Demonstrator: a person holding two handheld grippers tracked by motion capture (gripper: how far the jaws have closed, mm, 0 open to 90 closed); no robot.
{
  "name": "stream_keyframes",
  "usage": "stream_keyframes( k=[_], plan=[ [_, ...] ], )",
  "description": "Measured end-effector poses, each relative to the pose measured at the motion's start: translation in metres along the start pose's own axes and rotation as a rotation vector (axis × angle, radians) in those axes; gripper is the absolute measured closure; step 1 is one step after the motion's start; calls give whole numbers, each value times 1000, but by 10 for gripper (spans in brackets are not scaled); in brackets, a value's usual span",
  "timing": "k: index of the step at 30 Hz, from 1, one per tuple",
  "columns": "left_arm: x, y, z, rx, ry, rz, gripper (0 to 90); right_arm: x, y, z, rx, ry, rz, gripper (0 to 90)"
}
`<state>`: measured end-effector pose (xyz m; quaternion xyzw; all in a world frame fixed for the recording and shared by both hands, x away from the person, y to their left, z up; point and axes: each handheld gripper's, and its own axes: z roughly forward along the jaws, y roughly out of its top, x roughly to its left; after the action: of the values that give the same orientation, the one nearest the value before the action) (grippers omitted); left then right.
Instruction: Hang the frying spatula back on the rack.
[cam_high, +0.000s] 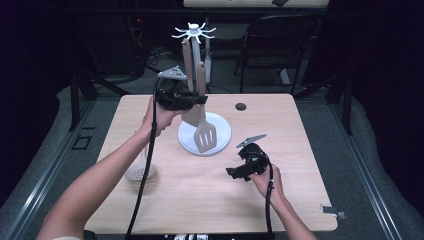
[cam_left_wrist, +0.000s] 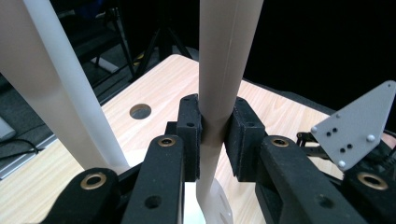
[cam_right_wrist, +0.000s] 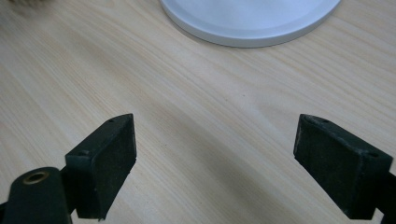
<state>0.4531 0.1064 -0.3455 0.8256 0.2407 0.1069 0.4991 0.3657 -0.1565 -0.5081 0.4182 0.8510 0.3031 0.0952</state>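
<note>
- Above the white round base (cam_high: 220, 135) of the utensil stand (cam_high: 196, 55), left tongs (cam_high: 197, 97) clenched on the handle of a beige slotted turner (cam_high: 204, 134); blade hanging low over the base, handle reaching up toward the stand's hooked crown.
- Seen along the left tongs (cam_left_wrist: 215, 135): both black pads pressed flat against the pale handle (cam_left_wrist: 219, 70), one on each side; stand pole (cam_left_wrist: 65, 88) just beside, to the left.
- Beside the turner, a second beige utensil (cam_high: 188, 65) hanging from the hooks, close against the pole.
- Near the front right of the tabletop (cam_high: 300, 150), right tongs (cam_high: 236, 172) released, holding nothing, low over the wood.
- From the right tongs (cam_right_wrist: 215, 158): jaws wide apart, bare wood grain between them, rim of the white base (cam_right_wrist: 252, 28) farther ahead.
- At the left edge of the tabletop, a pale perforated skimmer head (cam_high: 140, 173) lying flat, partly hidden by the left forearm and cable.
- Toward the far side of the tabletop, a round cable hole (cam_high: 241, 106).
</note>
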Motion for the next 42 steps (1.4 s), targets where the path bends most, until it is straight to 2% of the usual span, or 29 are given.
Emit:
stream_keyframes(
  k=[9,23,29,42],
  plan=[
    [5,17,-1,-7,18,4,770,0,0,1,6,0,-8,127],
    [13,38,-1,-12,20,-6,769,0,0,1,8,9,-14,128],
    [20,40,-1,-24,15,-39,769,0,0,2,11,9,-17,127],
    [34,39,3,-11,30,-86,768,1,0,4,9,18,-17,128]
  ],
)
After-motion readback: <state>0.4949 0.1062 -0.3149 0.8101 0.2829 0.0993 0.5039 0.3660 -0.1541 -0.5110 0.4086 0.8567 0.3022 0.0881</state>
